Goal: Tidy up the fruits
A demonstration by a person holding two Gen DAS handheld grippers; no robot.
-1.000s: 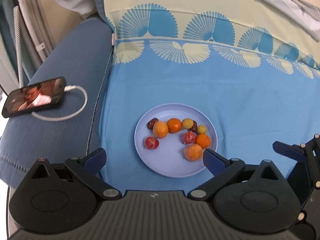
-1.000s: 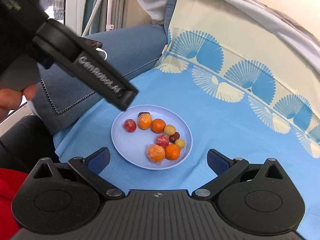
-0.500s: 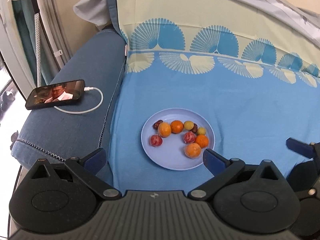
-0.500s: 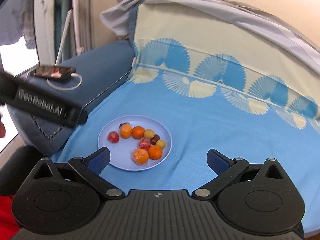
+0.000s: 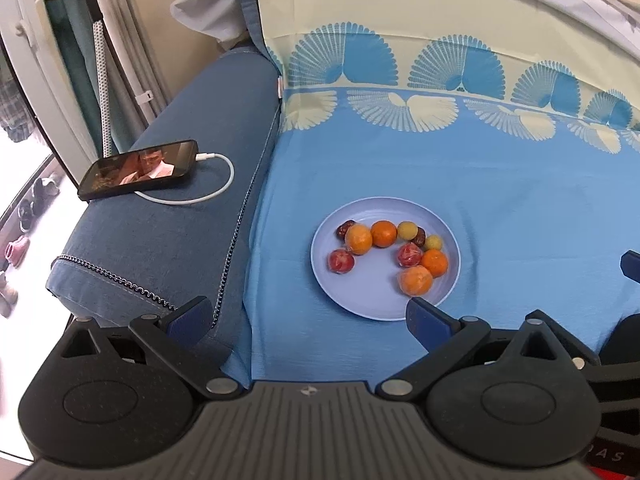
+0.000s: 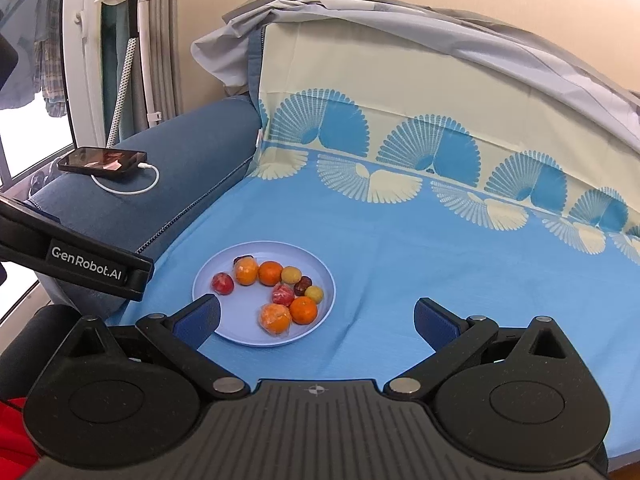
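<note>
All the fruits (image 5: 386, 254) lie loosely curved on the plate (image 5: 372, 304) near the sofa cover's left edge. Both grippers, left (image 5: 308, 314) and right (image 6: 316, 320), hover with fingers apart, holding nothing. This fits either sorting about to start or just finished; the small dark fruits may be dates.

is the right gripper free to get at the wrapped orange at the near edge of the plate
Probably yes. The right gripper is open and empty, the wrapped orange sits at the plate's near rim, and nothing lies between them; a bare orange touches it.
</note>
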